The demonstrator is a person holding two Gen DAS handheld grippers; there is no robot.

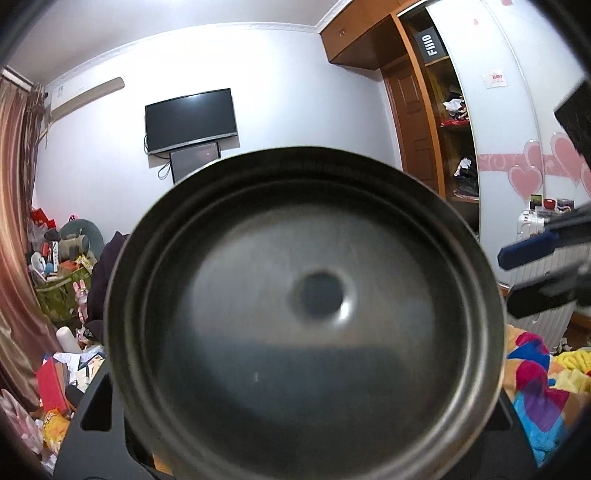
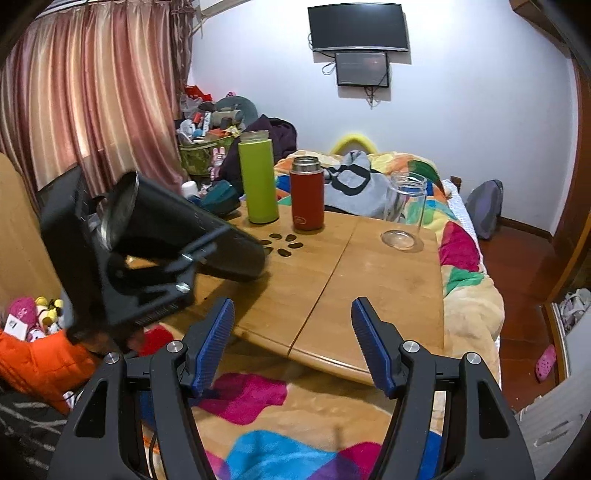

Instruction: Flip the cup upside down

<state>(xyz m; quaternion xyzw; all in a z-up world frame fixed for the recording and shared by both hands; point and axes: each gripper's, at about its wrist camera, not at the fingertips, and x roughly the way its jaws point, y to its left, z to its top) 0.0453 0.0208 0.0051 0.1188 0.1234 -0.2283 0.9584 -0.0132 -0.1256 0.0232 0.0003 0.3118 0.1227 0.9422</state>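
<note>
One black cup point(image 2: 192, 229) is pinched by the left gripper point(image 2: 147, 266), tilted with its mouth toward nine o'clock above the table point(image 2: 332, 288). The right gripper point(image 2: 291, 332) is held spread, gripping nothing. Slippage during rotation is judged possible, toppling the bottles point(image 2: 258, 177) at twelve o'clock.

Home bedroom, as I see it: bed with patchwork blanket point(image 2: 465, 266), pink curtains point(image 2: 92, 92), wall-mounted TV point(image 2: 358, 27), wardrobe point(image 1: 436, 122) with heart-decorated sliding door point(image 1: 517, 110), bamboo lap table point(image 2: 351, 277).
</note>
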